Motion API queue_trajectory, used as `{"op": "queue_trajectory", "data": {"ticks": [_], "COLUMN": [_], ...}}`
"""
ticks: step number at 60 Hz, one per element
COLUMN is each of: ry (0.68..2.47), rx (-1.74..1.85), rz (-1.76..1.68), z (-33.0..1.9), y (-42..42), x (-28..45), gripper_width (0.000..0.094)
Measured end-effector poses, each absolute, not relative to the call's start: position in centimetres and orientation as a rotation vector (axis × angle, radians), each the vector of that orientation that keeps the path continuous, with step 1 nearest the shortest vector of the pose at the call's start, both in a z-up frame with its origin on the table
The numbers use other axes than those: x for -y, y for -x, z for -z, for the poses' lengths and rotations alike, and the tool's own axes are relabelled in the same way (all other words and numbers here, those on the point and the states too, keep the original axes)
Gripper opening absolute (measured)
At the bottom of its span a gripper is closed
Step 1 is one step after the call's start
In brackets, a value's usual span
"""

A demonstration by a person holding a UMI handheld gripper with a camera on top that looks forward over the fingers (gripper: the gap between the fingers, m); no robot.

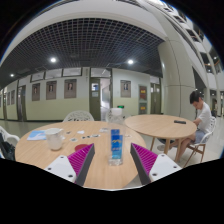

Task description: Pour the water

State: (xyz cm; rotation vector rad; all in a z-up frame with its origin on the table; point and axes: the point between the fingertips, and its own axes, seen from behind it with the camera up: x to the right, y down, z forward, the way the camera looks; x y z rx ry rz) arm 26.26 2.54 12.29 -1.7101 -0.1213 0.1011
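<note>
Evenly lit indoors by ceiling lights (53,59); soft shadows, mild glare overhead, strong fisheye bending toward edges, slight overall softness.

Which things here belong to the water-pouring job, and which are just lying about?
Job:
- water bottle with blue label, standing just ahead of the open gripper
- white cup, left of the bottle on the wooden table

Lying about:
- blue item at the table's far left
- second round table with a small dark object
- seated person
</note>
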Motion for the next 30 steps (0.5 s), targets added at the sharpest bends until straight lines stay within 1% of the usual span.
{"op": "queue_trajectory", "data": {"ticks": [4, 6, 11, 16, 22, 26, 28, 30], "ry": [1.719, 1.721, 1.723, 1.711, 1.719, 1.713, 1.709, 1.698], "rx": [0.121, 0.137, 0.158, 0.190, 0.194, 0.162, 0.140, 0.128], "rz": [-0.113, -0.119, -0.135, -0.137, -0.131, -0.117, -0.117, -0.123], "z": [-11.6, -11.5, -10.8, -10.7, -9.5, -9.2, -9.1, -9.2], "y": [-26.2, -27.2, -26.5, -25.5, -24.5, -24.9, -25.2, -25.7], "x": [-5.3, -8.0, -11.4, -13.7, -16.9, -18.0, -18.1, -18.1], "gripper_width": [0.0775, 0.0773, 0.0774, 0.0776, 0.0757, 0.0449, 0.0451, 0.0420]}}
